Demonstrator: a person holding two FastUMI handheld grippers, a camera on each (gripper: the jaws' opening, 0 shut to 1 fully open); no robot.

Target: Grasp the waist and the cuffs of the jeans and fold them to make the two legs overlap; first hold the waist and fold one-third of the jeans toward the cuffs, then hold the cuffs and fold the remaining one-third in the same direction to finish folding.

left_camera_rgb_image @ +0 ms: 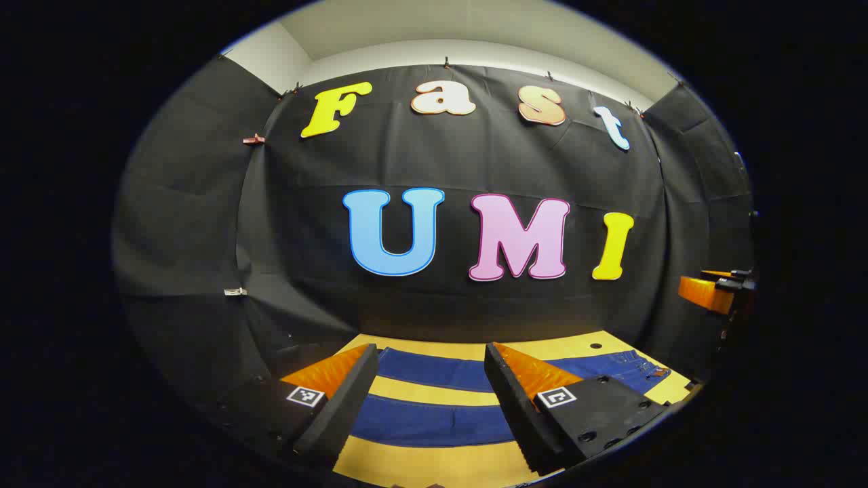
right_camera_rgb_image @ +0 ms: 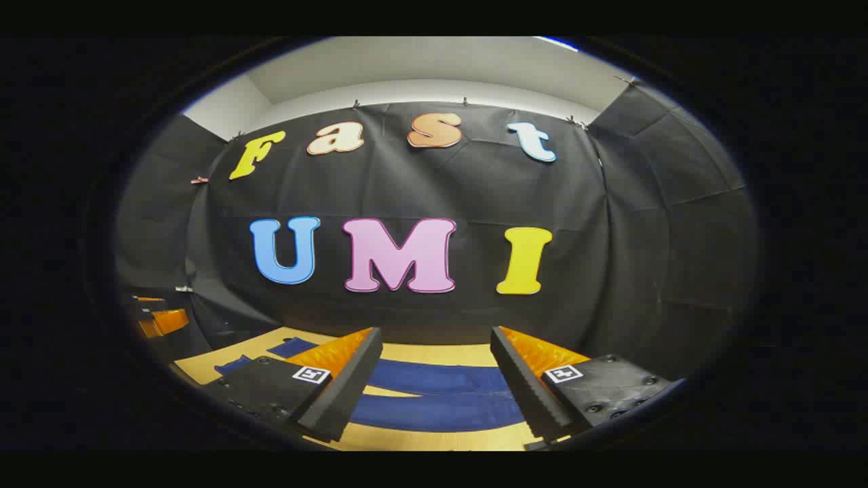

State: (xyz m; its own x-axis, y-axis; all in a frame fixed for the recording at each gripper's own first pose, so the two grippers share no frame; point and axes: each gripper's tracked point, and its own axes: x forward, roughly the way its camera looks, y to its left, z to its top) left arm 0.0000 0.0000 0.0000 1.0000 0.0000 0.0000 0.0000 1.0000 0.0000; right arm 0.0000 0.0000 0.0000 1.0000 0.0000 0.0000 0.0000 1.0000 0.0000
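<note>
In the left gripper view, the left gripper (left_camera_rgb_image: 431,369) is holding its jaws wide apart with nothing between them, the fingers (left_camera_rgb_image: 342,407) hanging above the table (left_camera_rgb_image: 434,464). Through the gap the jeans (left_camera_rgb_image: 434,420) are lying flat on the yellow tabletop, the two legs running side by side as separate blue bands with a strip of table showing between them. The waist end with its stitching is sitting out toward four o'clock, past the finger on that side. At three o'clock, at the edge of the view, part of the right gripper (left_camera_rgb_image: 712,293) is showing.

In the right gripper view, the right gripper (right_camera_rgb_image: 436,369) is likewise spreading its jaws wide, gripping nothing. The jeans (right_camera_rgb_image: 441,410) are lying beneath the gap, and the left gripper (right_camera_rgb_image: 159,318) is showing at nine o'clock.
</note>
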